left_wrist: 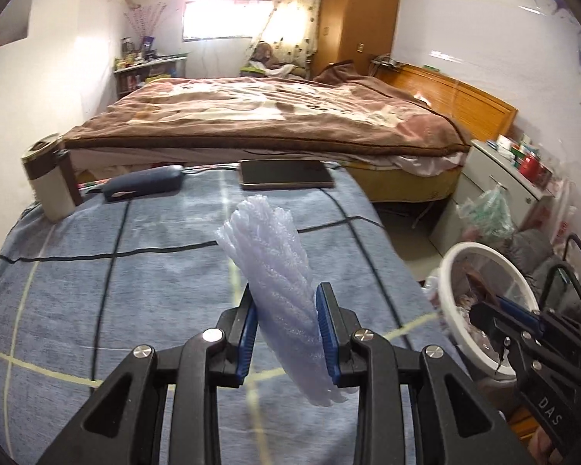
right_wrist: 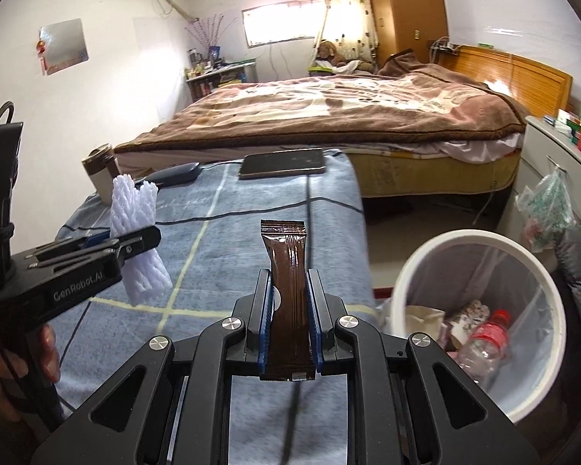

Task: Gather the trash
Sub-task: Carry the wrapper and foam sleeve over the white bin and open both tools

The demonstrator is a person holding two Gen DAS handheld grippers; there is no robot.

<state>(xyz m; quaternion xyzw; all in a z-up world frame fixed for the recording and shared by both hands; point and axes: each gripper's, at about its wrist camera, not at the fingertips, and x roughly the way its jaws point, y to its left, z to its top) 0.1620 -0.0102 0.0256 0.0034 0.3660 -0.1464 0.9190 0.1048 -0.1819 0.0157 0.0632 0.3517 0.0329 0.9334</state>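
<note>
Bedroom, daylight from a high window, brown-blanketed bed (right_wrist: 329, 116) beyond a bench (left_wrist: 116, 290) draped in blue cloth with dark and pale grid lines. On the bench's far edge: dark phone (left_wrist: 286, 174), dark case (left_wrist: 143, 186) beside it, lidded cup (left_wrist: 50, 178) at the left corner. On the floor just off the bench's right side, white bin (right_wrist: 554, 302) lined with clear plastic, already holding a plastic bottle (right_wrist: 484, 341) and scraps.

Left claw (left_wrist: 286, 333) clenched on a white foam net sleeve (left_wrist: 271, 263), held upright above the cloth. Right claw (right_wrist: 288, 325) clenched on a brown snack wrapper (right_wrist: 286, 271), also upright, nearer the bin, apparently still short of its rim.

Step in hand, by the look of it: carrying both pieces across to the bin. Best done by bringing the right claw squarely over the bin's mouth before letting go, since a flat wrapper may flutter sideways. Then the same with the left; foam this light may cling to a pad or bounce off the rim, so release low and centred. Worth keeping the two claws apart on the approach, one drop at a time.
</note>
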